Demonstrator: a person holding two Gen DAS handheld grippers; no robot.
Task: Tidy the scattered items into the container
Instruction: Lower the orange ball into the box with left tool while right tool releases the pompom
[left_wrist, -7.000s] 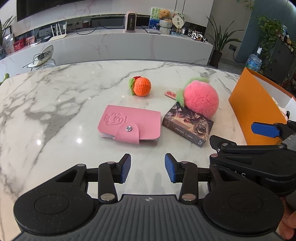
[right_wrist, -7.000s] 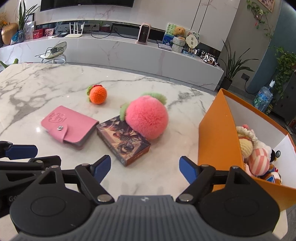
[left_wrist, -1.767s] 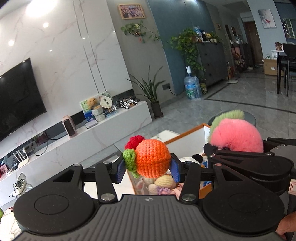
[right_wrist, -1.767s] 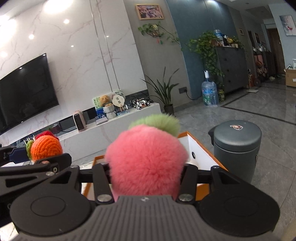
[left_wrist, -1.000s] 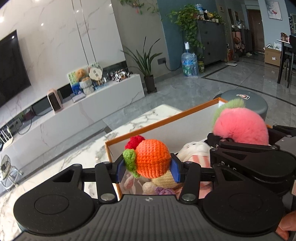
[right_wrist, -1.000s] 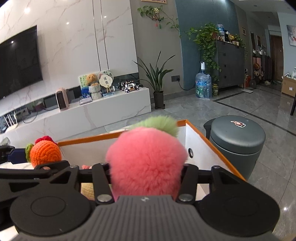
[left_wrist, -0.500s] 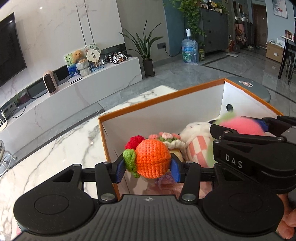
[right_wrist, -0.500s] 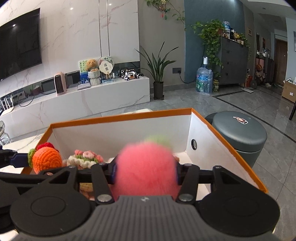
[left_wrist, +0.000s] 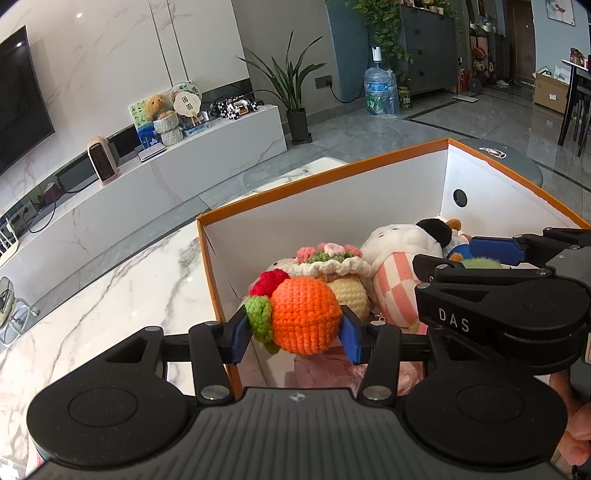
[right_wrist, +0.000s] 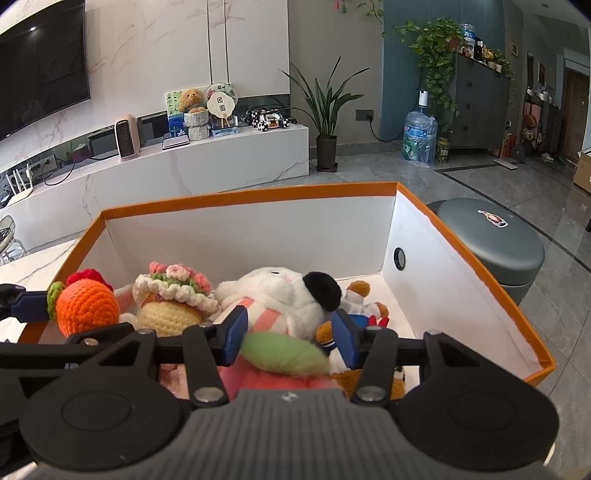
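My left gripper (left_wrist: 295, 334) is shut on the crocheted orange ball (left_wrist: 304, 315) with its green leaf and red tuft, held above the left end of the orange box (left_wrist: 321, 173). It also shows in the right wrist view (right_wrist: 86, 306). My right gripper (right_wrist: 288, 338) is open over the box (right_wrist: 251, 194). The pink plush peach (right_wrist: 284, 360) with its green top lies loose below the fingers, among the toys inside.
The box holds several soft toys: a crocheted flower cake (right_wrist: 171, 295), a white plush (right_wrist: 280, 295), a small doll (right_wrist: 364, 302). It stands at the marble table's (left_wrist: 110, 288) right end. A grey bin (right_wrist: 495, 243) stands beyond it.
Both grippers have tilted down over the box. My right gripper has opened and the pink peach has dropped out of it into the box. The left still holds the orange ball.
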